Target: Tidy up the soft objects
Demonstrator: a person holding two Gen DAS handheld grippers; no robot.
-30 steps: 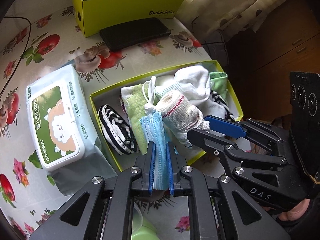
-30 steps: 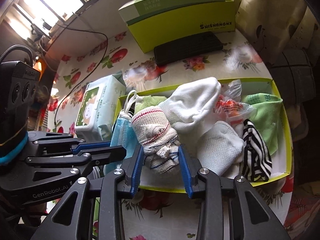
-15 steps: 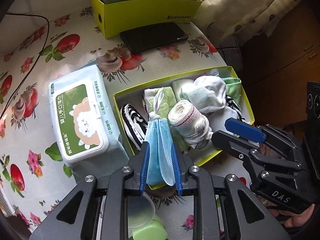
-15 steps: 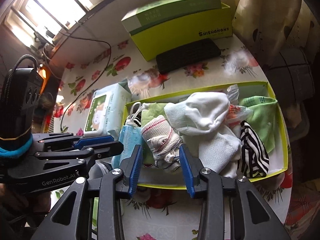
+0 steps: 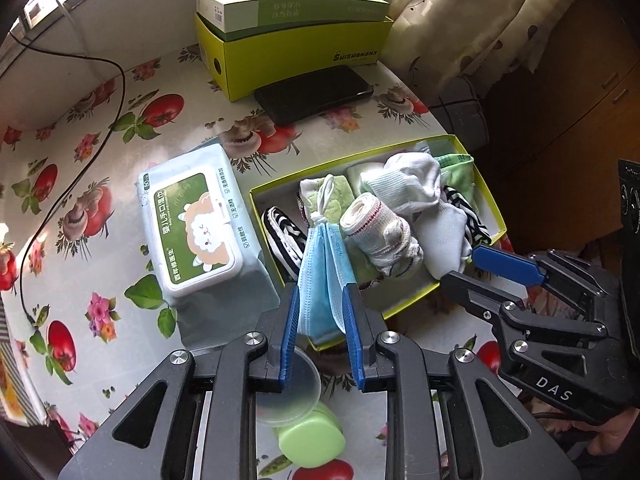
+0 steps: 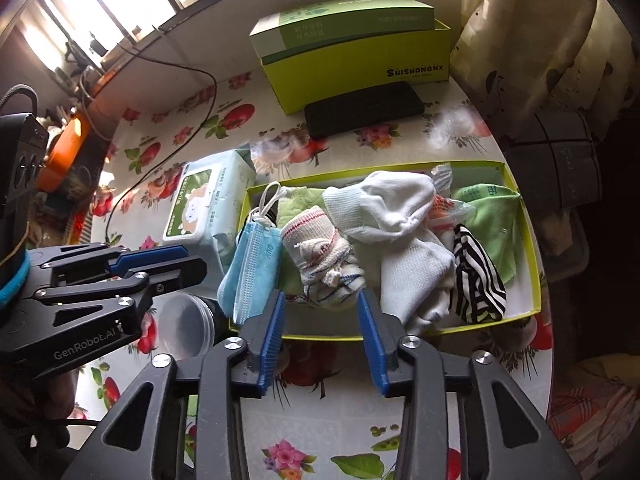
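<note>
1. Mask (image 5: 320, 272) first: it leans folded at the near-left corner of the box (image 5: 408, 300), its lower end spilling over the near wall, its ear loops knotted on top.
2. My left hand-held gripper (image 5: 322, 292) has just been opening. The mask shows between its pads in the wrist view, but the other camera shows the tips short of it, so I judge it let go.
3. I reckon the mask is very light and limp, its pleats likely to fan out. I would pinch the folded body midway, not the loops, which would stretch and let it swing.
4. The rolled sock (image 6: 320, 268) lies in the box just right of the mask, touching it, and points toward the near wall.
5. My right hand-held gripper (image 6: 321, 298) has also just been opening. The roll's frayed end lies between its pads with a gap showing on each side, so nothing is gripped.
6. The roll looks soft but springy, and may unwind if taken by the loose end. I would close across its thick banded middle.
7. White socks (image 6: 384, 204) and a striped cloth (image 6: 476, 272) crowd the box's right half, which sits near the worktop (image 5: 100, 160) right edge. All seem light and easily snagged, so I would lift straight up.
</note>
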